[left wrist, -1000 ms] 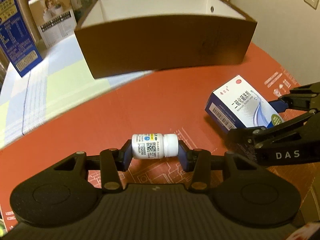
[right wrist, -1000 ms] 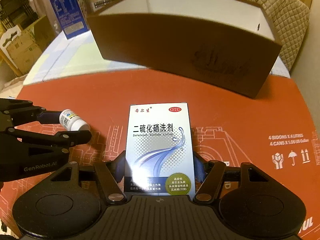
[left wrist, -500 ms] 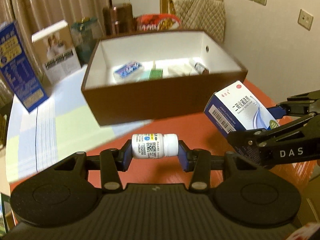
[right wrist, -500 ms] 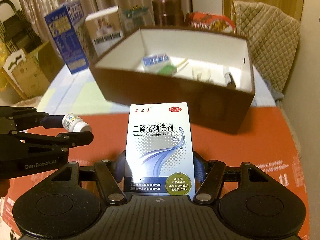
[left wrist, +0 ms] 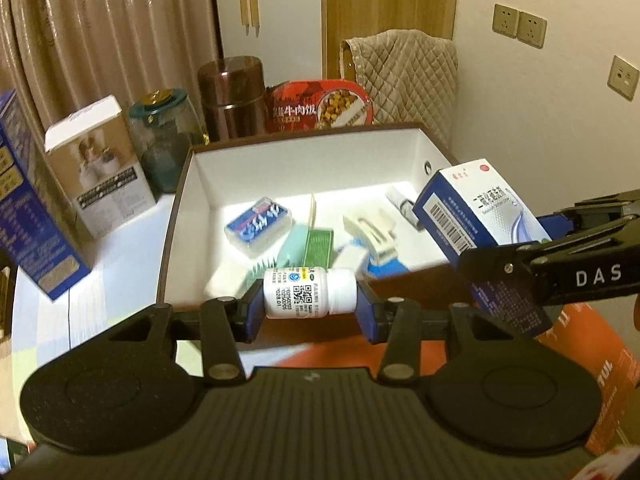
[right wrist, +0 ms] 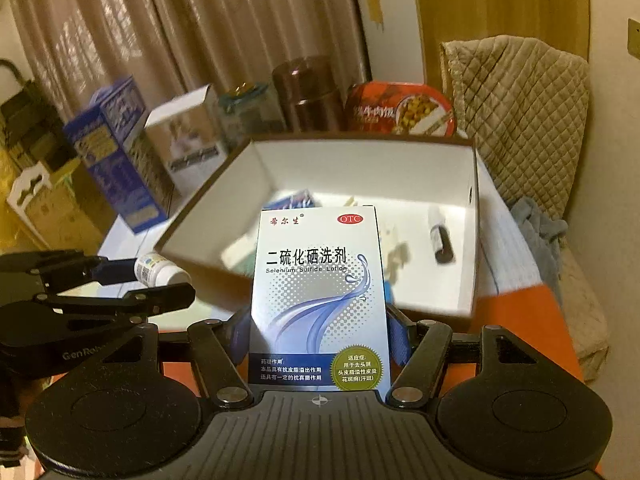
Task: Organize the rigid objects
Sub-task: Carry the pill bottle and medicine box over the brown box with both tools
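Plainly, "OTC" on gripped lotion box.

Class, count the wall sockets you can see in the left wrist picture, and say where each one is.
3: two wall sockets side by side, a third lower right. More may be out of frame.

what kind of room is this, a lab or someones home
Most likely a home room, perhaps a dining corner: curtains hang behind, a quilted cover drapes a chair, and a boxed meal stands behind the brown box.
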{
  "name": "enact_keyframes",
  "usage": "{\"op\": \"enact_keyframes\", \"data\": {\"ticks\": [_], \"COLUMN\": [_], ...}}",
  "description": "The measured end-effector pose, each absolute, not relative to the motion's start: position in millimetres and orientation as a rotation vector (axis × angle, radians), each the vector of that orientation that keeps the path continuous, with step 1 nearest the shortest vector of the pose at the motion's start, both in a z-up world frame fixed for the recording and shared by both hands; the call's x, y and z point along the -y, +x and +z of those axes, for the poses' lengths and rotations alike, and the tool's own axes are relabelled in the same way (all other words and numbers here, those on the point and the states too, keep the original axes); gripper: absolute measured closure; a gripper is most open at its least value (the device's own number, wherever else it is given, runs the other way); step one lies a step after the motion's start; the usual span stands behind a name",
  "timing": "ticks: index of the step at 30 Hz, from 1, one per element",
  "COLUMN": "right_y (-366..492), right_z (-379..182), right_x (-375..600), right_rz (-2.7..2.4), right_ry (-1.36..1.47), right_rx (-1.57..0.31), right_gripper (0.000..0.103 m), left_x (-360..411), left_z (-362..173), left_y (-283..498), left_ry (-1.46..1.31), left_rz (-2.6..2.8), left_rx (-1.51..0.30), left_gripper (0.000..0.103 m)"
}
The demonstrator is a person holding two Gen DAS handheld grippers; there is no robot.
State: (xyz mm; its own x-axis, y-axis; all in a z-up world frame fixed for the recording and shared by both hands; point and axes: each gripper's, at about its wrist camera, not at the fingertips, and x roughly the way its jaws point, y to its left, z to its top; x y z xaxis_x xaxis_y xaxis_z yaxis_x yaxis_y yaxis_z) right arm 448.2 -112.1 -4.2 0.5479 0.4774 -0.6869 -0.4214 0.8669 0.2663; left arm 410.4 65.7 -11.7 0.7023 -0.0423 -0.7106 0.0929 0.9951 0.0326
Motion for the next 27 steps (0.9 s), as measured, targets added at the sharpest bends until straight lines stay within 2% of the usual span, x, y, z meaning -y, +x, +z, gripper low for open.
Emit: {"op": "enact_keyframes", "data": {"ticks": [10,27], "right_y": [526.0,629.0], "right_z": [-6.3,-65.2], "right_x": [104.8,85.2], "right_rz": [0.497,0.43], "right_ry": [0.059,-0.011], "right_rx": [-0.848,-0.975], "right_gripper": [0.041,0.041], "left_x": [-63.8,-68.4], "left_z": [-16.3,-72.0], "left_y": [494.0,601.2], "left_ry": [0.09,0.123], "left_rz": [-0.101,-0.135], "left_rx": [-0.808,-0.919], "left_gripper": [0.062,0.061]}}
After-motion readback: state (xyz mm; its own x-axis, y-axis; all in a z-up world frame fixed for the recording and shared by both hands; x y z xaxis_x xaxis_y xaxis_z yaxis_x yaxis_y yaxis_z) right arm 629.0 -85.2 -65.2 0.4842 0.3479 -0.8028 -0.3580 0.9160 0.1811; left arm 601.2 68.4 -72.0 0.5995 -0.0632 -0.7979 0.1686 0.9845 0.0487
